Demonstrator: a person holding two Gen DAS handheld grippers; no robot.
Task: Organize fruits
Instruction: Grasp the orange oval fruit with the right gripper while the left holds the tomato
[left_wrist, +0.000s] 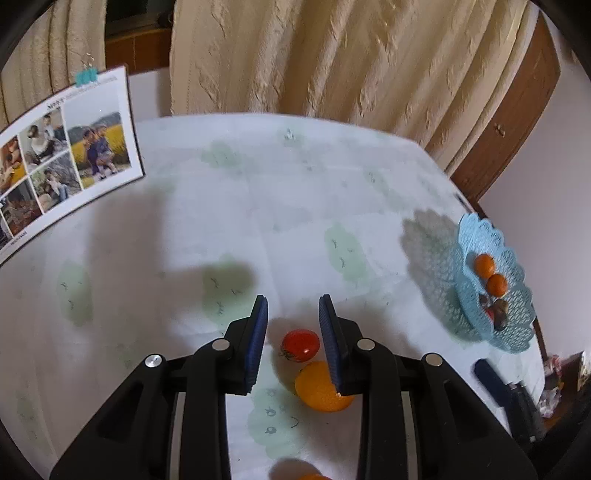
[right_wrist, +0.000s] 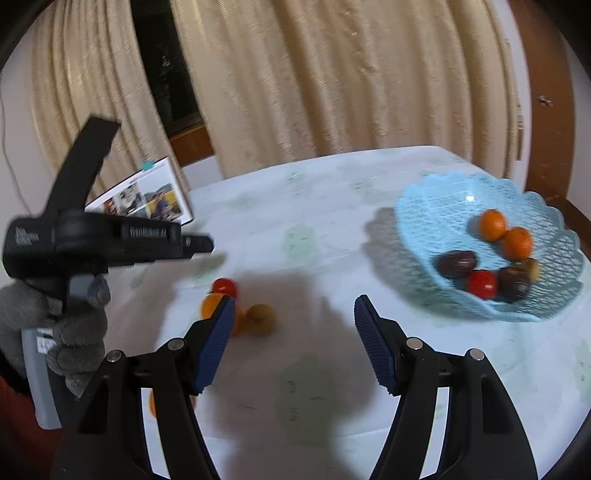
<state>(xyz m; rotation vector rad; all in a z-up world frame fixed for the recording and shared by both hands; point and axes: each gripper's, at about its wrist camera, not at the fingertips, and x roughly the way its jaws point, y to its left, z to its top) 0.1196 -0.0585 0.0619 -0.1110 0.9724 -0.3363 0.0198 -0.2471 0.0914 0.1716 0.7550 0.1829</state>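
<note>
A light blue lattice basket (right_wrist: 443, 206) stands at the table's right and holds two oranges (right_wrist: 493, 224), a red tomato (right_wrist: 481, 283) and dark fruits (right_wrist: 457, 263); it also shows in the left wrist view (left_wrist: 517, 325). On the cloth lie a red tomato (left_wrist: 301, 345), an orange (left_wrist: 319, 387), and a yellowish fruit (right_wrist: 260, 318). My left gripper (left_wrist: 293, 306) is open, hovering above the tomato and orange. My right gripper (right_wrist: 294, 308) is open and empty over bare cloth, left of the basket. The left gripper's body (right_wrist: 99, 240) shows in the right wrist view.
A photo calendar (left_wrist: 62, 155) stands at the table's back left. Beige curtains (left_wrist: 332, 55) hang behind the table. A wooden cabinet (left_wrist: 509, 122) stands at the right. Another orange (left_wrist: 314, 476) lies at the near edge of the left wrist view.
</note>
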